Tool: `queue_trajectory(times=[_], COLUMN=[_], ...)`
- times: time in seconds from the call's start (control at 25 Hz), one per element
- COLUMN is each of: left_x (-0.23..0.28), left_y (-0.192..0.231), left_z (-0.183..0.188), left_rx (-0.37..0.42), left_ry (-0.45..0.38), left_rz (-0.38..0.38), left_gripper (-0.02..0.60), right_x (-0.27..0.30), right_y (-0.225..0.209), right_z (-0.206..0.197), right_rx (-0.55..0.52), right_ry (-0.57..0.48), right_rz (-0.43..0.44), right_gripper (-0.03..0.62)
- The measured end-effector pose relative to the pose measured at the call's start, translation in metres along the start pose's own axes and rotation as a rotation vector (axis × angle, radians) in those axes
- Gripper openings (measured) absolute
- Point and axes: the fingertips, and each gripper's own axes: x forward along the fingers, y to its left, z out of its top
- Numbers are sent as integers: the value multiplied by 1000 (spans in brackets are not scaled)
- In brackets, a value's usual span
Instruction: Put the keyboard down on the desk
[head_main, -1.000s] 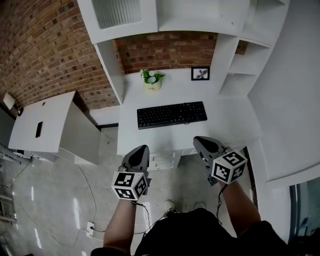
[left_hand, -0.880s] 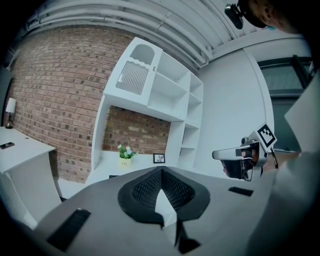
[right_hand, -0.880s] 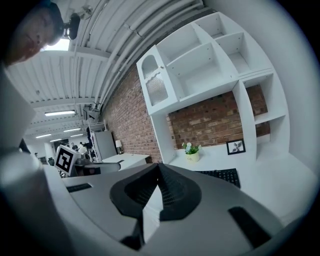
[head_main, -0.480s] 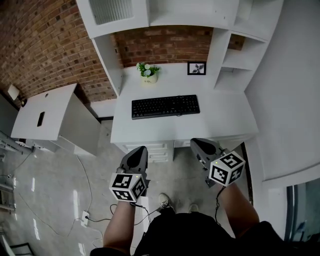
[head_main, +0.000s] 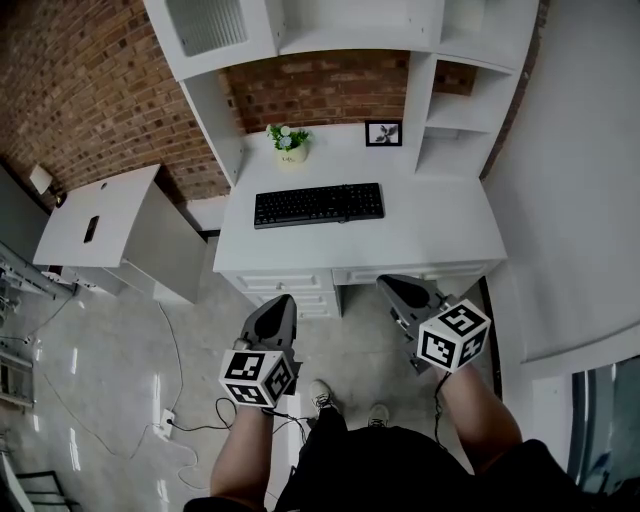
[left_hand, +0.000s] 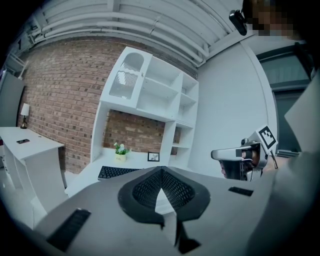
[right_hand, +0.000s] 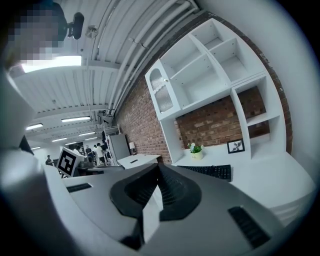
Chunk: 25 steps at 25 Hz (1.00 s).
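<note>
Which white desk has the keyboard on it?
The desk under the shelves holds the keyboard; the side table at left has none.

We log a white tabletop (head_main: 430, 225) carrying three items. The black keyboard (head_main: 319, 204) lies flat, left of centre, its long side parallel to the front edge. A small potted plant (head_main: 289, 143) stands at the keyboard's 11 o'clock, near the rear edge. A framed picture (head_main: 383, 133) stands upright at its 1 o'clock. None touch.
</note>
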Motion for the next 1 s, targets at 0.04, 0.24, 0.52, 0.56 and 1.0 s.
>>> queue_trajectory(times=[0.04, 0.24, 0.52, 0.56, 1.0], left_x=[-2, -12, -24, -25, -32], left_y=[-6, -32, -58, -61, -82], left_z=[-1, -9, -7, -6, -6], left_rx=[0, 2, 15, 17, 32], left_ry=[-1, -5, -33, -37, -50], left_rz=[4, 21, 32, 34, 44], left_gripper=[18, 18, 18, 18, 18], right_x=[-5, -28, -53, -56, -74], right_y=[0, 0, 1, 1, 2], right_z=[0, -5, -4, -3, 3], right_rx=[-1, -5, -20, -22, -41], right_ry=[-1, -6, -16, -18, -32], right_rz=[7, 36, 60, 62, 88], right_gripper=[17, 17, 17, 17, 17])
